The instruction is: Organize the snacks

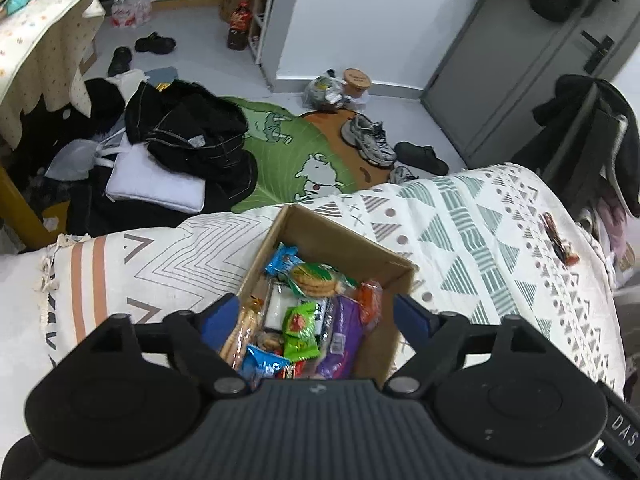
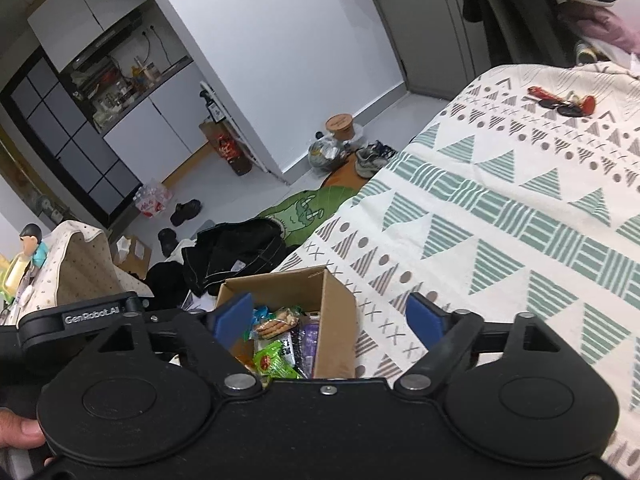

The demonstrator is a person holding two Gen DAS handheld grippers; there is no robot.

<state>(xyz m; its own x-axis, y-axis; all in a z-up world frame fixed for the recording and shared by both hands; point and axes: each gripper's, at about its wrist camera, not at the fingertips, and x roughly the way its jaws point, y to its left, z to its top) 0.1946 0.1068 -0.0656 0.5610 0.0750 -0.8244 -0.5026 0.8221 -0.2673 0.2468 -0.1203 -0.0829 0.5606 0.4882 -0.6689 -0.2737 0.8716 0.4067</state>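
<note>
Below, both tongs hover over a patterned bedspread [image 1: 460, 216] that carries an open cardboard box [image 1: 344, 248] of snacks. Left gripper [image 1: 316, 316]: jaws spread wide, nothing between the blue pads [image 1: 218, 320]; the box lies directly beneath and ahead of it, its contents filling the gap between the fingers. Visible there are a clear pack of round biscuits [image 1: 318, 280] toward the far side, a green packet [image 1: 300, 322] nearer the tong, a purple packet [image 1: 340, 336] to its right, and blue wrappers [image 1: 282, 260] at the far left and near edges. Right gripper [image 2: 330, 322]: likewise released and empty; the same box [image 2: 340, 312] sits ahead between its fingers, closer to the left pad [image 2: 232, 316], with bare bedspread [image 2: 500, 216] stretching ahead and to the right. Far ahead-right of this tong, a small red and black cluster of items [image 2: 564, 102] rests on the cloth, well apart from the box. A person's fingertip [image 2: 22, 434] shows at the lower left edge.
</note>
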